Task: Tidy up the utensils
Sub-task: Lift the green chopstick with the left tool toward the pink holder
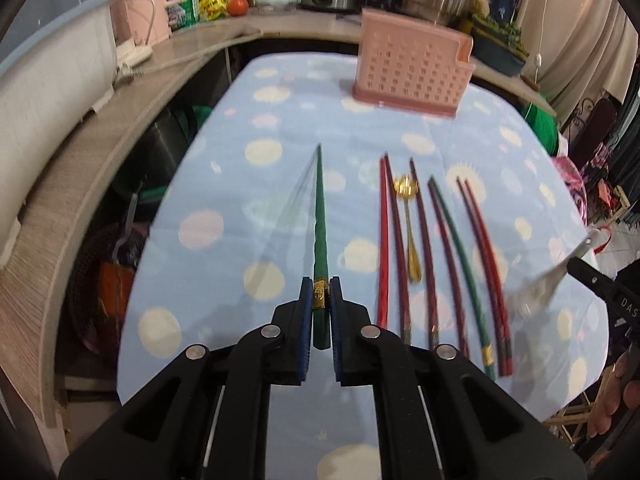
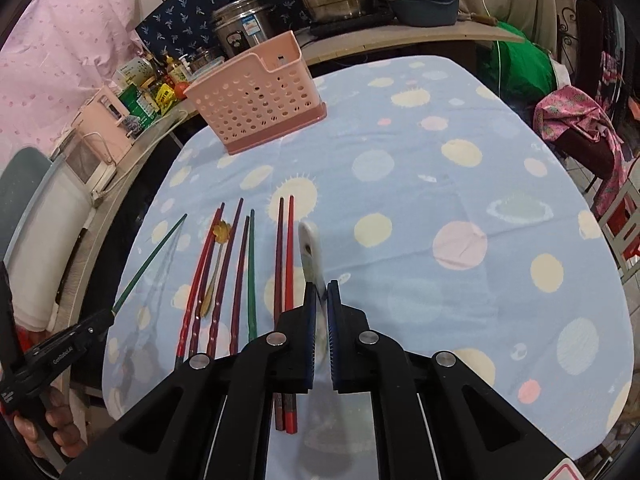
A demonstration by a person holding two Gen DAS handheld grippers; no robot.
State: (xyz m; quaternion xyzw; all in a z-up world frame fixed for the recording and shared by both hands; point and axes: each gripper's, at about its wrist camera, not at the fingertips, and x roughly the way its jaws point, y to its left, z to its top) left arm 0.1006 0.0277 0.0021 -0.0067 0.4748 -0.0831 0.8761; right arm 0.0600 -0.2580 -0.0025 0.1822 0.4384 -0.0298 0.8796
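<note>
Both tongs level: left (image 1: 320,304) grips green chopstick (image 1: 319,216), right (image 2: 319,300) white spoon (image 2: 310,248).

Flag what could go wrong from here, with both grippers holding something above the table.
1. The left gripper pinches the green chopstick near its thick end only, so the long free tip could swing or slip.
2. The right gripper grips a white spoon that looks blurred with motion; it may twist loose.
3. Both head for one pink basket, so the grippers could collide or tip it.
</note>
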